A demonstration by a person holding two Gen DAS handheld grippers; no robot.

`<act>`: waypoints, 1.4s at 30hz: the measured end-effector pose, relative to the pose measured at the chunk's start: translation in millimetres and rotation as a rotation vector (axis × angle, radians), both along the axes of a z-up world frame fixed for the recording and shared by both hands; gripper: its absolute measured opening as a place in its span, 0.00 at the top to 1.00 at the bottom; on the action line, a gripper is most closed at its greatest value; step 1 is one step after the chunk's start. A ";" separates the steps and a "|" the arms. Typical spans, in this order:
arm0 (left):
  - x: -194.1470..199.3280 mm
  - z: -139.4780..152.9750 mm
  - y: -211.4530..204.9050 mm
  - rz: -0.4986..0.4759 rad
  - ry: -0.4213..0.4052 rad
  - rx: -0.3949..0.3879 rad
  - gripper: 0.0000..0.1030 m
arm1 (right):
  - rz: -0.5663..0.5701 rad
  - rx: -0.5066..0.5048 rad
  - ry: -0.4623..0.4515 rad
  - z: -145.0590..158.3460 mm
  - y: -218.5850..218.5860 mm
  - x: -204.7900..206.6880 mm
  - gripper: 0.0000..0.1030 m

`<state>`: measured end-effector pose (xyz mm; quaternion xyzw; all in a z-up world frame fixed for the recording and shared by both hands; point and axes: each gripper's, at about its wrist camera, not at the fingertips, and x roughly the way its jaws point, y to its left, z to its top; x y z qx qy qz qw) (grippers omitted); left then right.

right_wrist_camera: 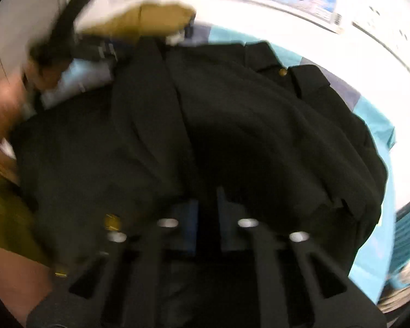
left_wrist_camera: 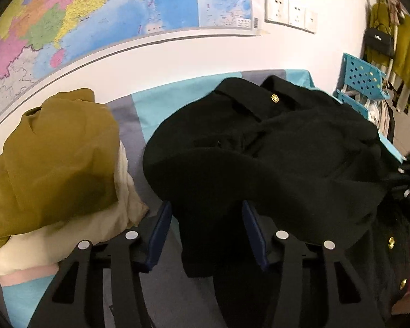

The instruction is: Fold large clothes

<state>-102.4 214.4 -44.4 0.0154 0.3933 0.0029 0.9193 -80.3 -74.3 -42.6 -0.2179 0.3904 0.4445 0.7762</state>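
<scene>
Black coat (left_wrist_camera: 273, 147), gold-buttoned, heaped on striped bed sheet (left_wrist_camera: 155, 101) beside mustard garment (left_wrist_camera: 54, 150); thick, soft, probably heavy; best taken at hem or collar; left tongs (left_wrist_camera: 206, 218) half-open around fold; right tongs (right_wrist_camera: 207, 205) nearly closed, grip unclear.

Colourful wall map (left_wrist_camera: 95, 13), white wall sockets (left_wrist_camera: 289, 11), blue perforated rack (left_wrist_camera: 360, 73), black handbag (left_wrist_camera: 378, 41) hanging at right

A home bedroom is suggested: a striped bedsheet (left_wrist_camera: 139, 104) is spread below a wall map (left_wrist_camera: 95, 13), and clothes and a handbag (left_wrist_camera: 378, 41) are hung at two o'clock.
</scene>
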 end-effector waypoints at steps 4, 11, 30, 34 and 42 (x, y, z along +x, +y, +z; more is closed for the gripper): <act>2.0 10.2 7.1 0.036 -0.027 -0.046 0.51 | 0.027 0.348 0.196 63.0 -41.2 11.8 0.94; 16.8 18.1 9.2 0.073 -0.040 -0.083 0.47 | -0.303 0.460 0.320 67.5 -92.7 85.1 0.92; 68.8 -11.9 -40.7 -0.047 0.018 0.235 0.59 | -0.340 0.074 0.138 -9.6 -74.6 38.6 0.76; 76.5 -4.3 -36.6 0.014 -0.018 0.219 0.83 | -0.322 0.105 0.043 18.4 -77.4 36.4 0.88; 82.4 26.4 -17.9 0.131 -0.103 0.155 0.91 | -0.365 0.280 -0.199 96.6 -83.0 65.2 0.91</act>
